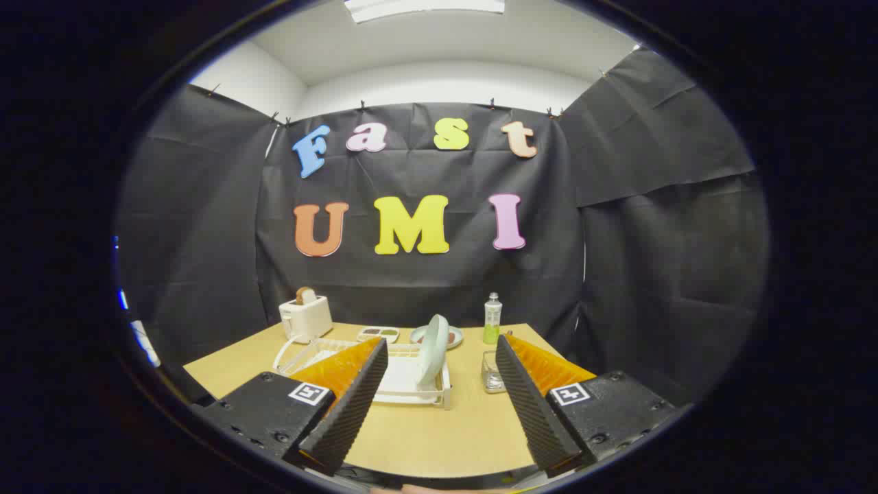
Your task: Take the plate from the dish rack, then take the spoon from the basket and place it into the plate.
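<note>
Hand-held gripper (442, 357) held level above the near edge of the desk (425, 439), fingers spread wide apart and grasping nothing. Ahead, between the fingers, the white dish rack (411, 384) carries the pale plate (433, 348) standing upright on its edge. Right of the rack stands a small clear basket (491, 374); behind the rack are a toaster (305, 317) and a bottle (492, 319).

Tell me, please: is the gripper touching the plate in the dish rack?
Apart. In the gripper view, the open gripper is short of the plate, which stands upright in the dish rack beyond the fingers, with bare table between.
</note>
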The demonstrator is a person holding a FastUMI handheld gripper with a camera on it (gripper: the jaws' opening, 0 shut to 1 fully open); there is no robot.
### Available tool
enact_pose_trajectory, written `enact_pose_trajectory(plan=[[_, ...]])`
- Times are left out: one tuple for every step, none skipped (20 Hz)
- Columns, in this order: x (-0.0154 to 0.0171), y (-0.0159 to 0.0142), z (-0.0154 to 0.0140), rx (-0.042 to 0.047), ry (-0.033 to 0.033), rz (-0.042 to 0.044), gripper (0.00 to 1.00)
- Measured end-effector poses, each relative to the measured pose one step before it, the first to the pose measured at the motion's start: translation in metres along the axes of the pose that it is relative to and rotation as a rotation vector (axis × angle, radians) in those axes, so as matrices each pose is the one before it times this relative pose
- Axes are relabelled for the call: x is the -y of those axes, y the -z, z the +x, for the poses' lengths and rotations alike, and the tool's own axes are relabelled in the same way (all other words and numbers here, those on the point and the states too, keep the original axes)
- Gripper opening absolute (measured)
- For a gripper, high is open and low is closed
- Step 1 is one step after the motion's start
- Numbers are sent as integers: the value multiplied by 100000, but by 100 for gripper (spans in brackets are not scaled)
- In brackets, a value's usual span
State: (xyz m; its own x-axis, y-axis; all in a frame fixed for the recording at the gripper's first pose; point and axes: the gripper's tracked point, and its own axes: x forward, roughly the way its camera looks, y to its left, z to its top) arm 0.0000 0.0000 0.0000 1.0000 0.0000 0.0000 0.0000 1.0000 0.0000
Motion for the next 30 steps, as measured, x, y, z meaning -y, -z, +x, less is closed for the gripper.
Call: enact_pose_trajectory(plan=[[73,5,567,-39,-595,-453,100],[129,-228,547,485,-858,-972,100],[-18,-450,511,1726,-1458,-1039,100],[232,-423,526,992,-247,32,100],[538,348,504,-286,-205,28,100],[60,22,253,135,-783,-342,100],[258,-140,199,166,360,-319,100],[551,-131,358,476,1337,-381,100],[392,-141,228,666,1352,-1165,100],[290,-69,218,460,1983,-1406,100],[209,-20,199,419,1590,-1057,100],[-90,-2,28,-176,456,-934,100],[-234,336,75,-1323,303,-410,100],[-204,-2,-215,-446,-918,608,100],[-393,-431,-293,231,-1370,729,100],[-212,-410,-313,49,-1014,885,100],[36,-292,-352,-61,-791,1196,100],[-37,-559,-230,-299,-800,1161,100],[-169,-523,-221,-574,-1012,1009,100],[-155,-753,-119,-532,-855,649,100],[-83,-901,141,-106,-675,-238,100],[-95,-1085,248,-64,29,-1159,100],[18,-916,545,-250,403,-1795,100],[-121,-990,643,-69,313,-1790,100],[-262,-810,965,-584,211,-1639,100],[-777,-1071,1241,-211,-2843,-1495,100],[-438,-272,1507,-3849,364,-2229,100],[73,-640,995,-3557,555,-880,100],[-316,-39,2094,-4230,-55,-1481,100],[-210,-258,1468,-4409,85,-2016,100]])
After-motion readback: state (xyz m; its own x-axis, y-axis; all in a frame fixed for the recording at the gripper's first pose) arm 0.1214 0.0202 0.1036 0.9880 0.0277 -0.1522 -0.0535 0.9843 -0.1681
